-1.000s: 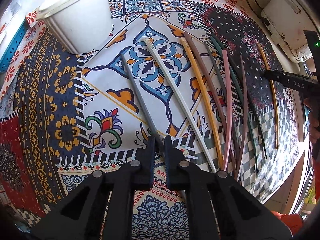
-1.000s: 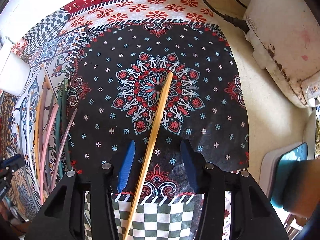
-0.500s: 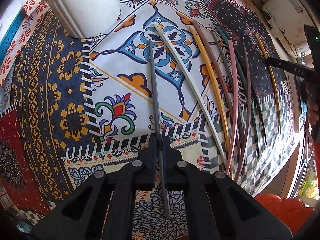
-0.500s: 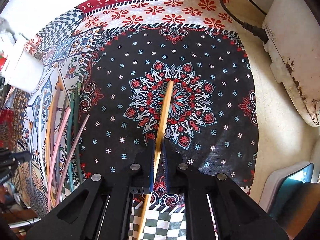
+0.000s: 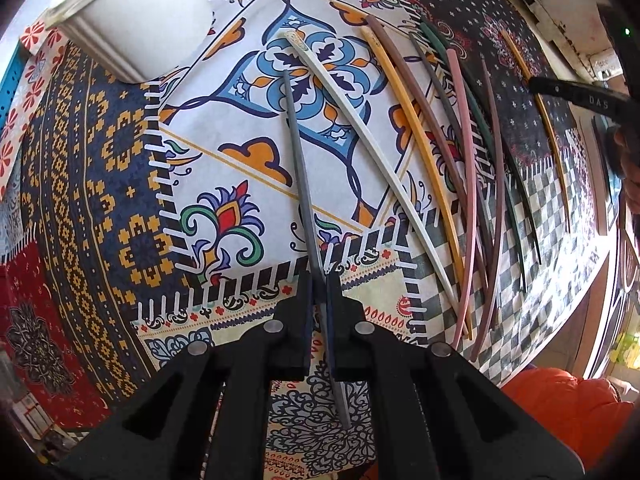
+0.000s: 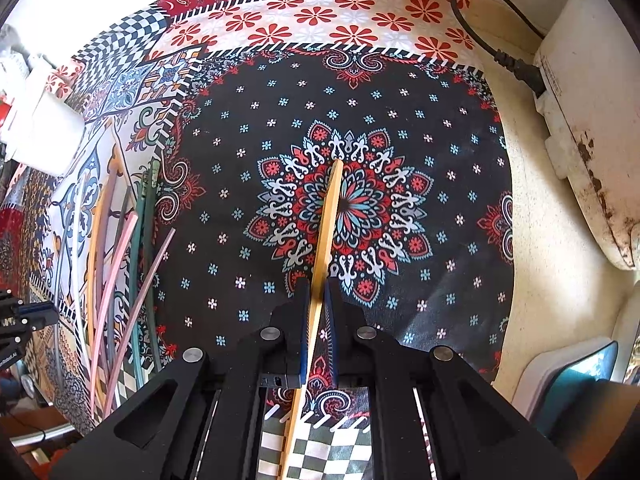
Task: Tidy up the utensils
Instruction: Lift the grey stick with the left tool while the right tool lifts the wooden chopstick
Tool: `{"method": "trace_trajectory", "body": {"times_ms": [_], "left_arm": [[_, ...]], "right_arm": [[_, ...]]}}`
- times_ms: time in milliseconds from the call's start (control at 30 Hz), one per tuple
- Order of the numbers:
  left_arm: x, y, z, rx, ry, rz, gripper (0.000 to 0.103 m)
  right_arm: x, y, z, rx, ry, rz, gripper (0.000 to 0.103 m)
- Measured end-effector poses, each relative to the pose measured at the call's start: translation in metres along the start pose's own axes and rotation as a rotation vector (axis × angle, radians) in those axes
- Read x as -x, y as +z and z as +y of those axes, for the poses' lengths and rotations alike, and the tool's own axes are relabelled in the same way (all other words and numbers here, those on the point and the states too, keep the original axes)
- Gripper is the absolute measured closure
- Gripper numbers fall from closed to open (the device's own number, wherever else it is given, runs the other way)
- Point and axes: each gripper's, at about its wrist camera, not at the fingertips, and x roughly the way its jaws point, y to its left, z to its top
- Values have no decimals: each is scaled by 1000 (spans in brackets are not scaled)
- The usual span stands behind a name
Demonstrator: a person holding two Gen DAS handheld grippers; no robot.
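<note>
My left gripper [image 5: 319, 280] is shut on a grey chopstick [image 5: 298, 160] that points ahead over the patterned cloth. To its right lie several chopsticks: a white one [image 5: 360, 128], a yellow one [image 5: 412, 128], brown, pink [image 5: 468, 160] and green ones. A white cup [image 5: 136, 12] stands at the far left. My right gripper [image 6: 318, 284] is shut on a tan wooden chopstick [image 6: 330, 216] over the black mandala patch. The right gripper also shows in the left wrist view [image 5: 580, 94], above the tan chopstick [image 5: 548, 120].
The loose chopsticks [image 6: 120, 264] lie left of my right gripper. A white appliance [image 6: 588, 128] with a black power cord [image 6: 496, 40] stands at the right. A teal-edged object [image 6: 576, 376] sits at the near right. The table edge [image 5: 552, 328] runs along the right.
Both grippers have closed: the right on the tan chopstick, which was between open jaws a second ago, the left firmly on the grey chopstick. Both chopsticks now point straight ahead.
</note>
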Motion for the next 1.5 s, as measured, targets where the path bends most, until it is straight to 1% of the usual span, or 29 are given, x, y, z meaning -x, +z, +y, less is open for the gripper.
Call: {"method": "trace_trajectory", "body": {"times_ms": [100,167,233,367,433,500,567,633,867,1000,1033,1233,1267,1433,1500], "left_arm": [[-3,8,-10,-55,36,17,98],[-4,10,-16,-93,55,17,98],[-3,11,-18,-79,55,3,98],[-2,5,-17,-47,46,-37,99],[-1,4,-10,-5,18,-48,99],[0,2,-3,19,27,-68,100],[6,-1,1,33,39,-94,100],[14,-5,8,56,32,-122,100],[49,-13,25,133,29,-233,100],[66,-26,29,150,38,-292,100],[73,-35,34,155,35,-305,100],[90,-38,28,183,22,-373,101],[96,-39,28,181,21,-387,103],[124,-40,27,170,31,-468,103],[133,-39,28,170,20,-492,103]], "right_arm": [[-3,12,3,16,-22,6,96],[-4,18,5,31,-38,-6,95],[-6,19,10,72,-65,-20,95],[-9,21,20,81,-80,-38,95],[-10,21,24,98,-70,-35,96],[-9,20,22,89,-44,-40,97],[-1,14,20,99,-39,-68,97],[8,11,25,106,-32,-89,97],[42,4,38,81,14,-172,97],[62,2,38,63,59,-224,97],[68,1,39,62,71,-242,97],[88,5,42,13,114,-315,97],[93,7,42,4,122,-330,97],[124,10,43,6,136,-407,97],[134,13,45,11,142,-431,97]]}}
